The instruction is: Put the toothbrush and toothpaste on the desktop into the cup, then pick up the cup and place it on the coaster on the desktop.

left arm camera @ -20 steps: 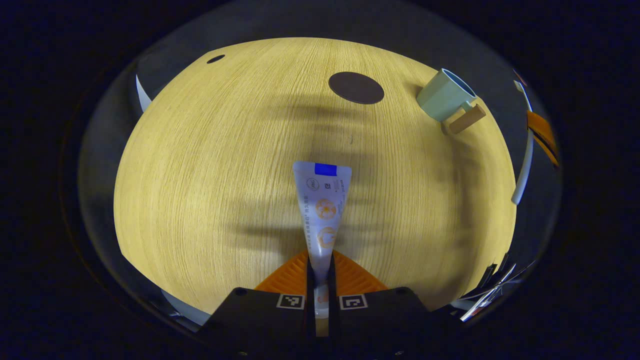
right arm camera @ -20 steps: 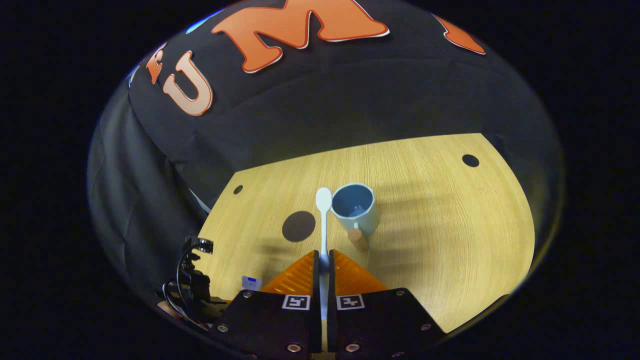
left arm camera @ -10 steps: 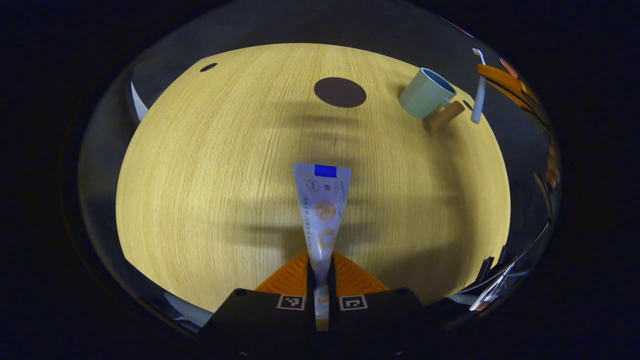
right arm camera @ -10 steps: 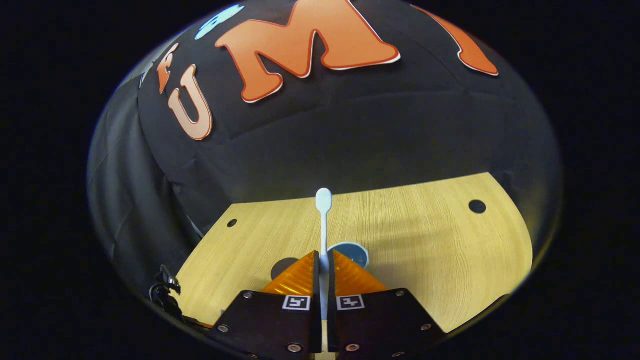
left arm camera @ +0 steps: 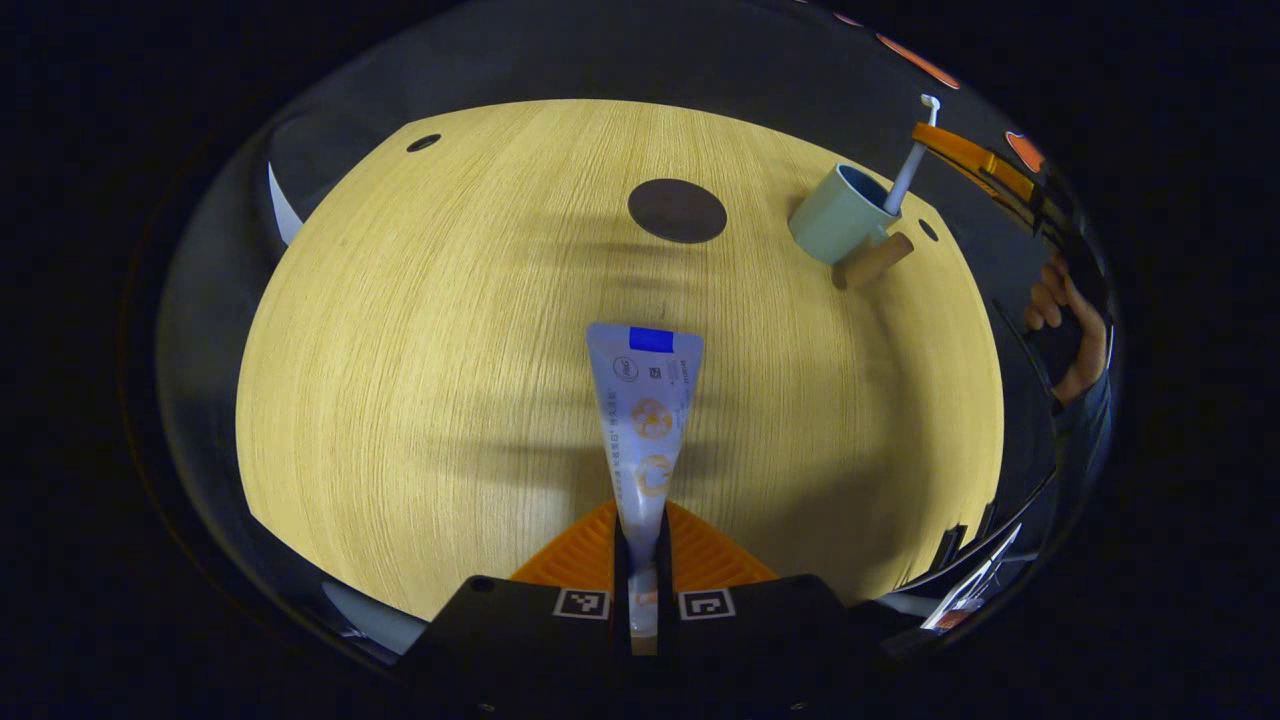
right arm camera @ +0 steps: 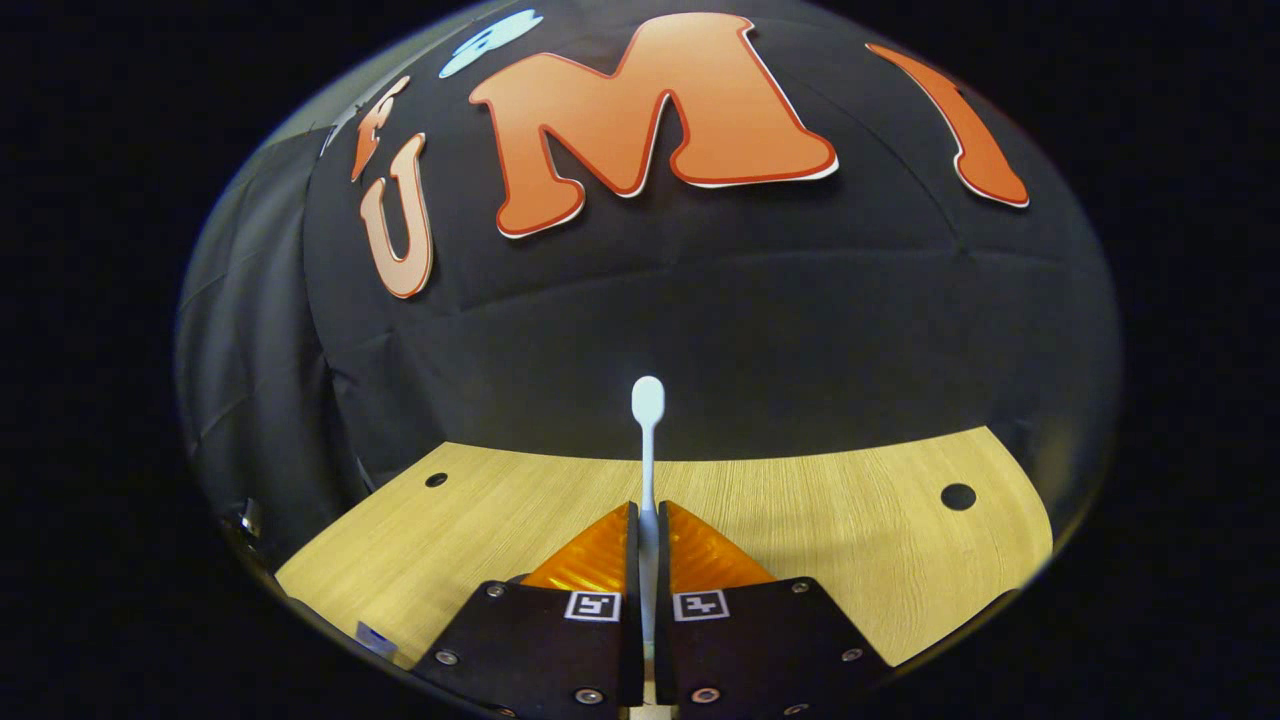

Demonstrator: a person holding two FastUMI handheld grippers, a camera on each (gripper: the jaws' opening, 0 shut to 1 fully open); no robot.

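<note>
The toothbrush (right arm camera: 648,440), light and stiff, stands pinched at its lower handle in the closed right gripper (right arm camera: 648,530); at upper right of the left gripper view its end dips into the cup (left arm camera: 838,214). The left gripper (left arm camera: 640,535) clamps the soft toothpaste (left arm camera: 645,420) low at centre frame.

Each hand-held gripper, left (left arm camera: 640,535) and right (right arm camera: 648,525), has its fingers pinched nearly together, gripping.

Bright overhead light on the desktop (left arm camera: 400,350) casts soft banded shadows; fisheye edges bend and dim, focus sharp.
</note>
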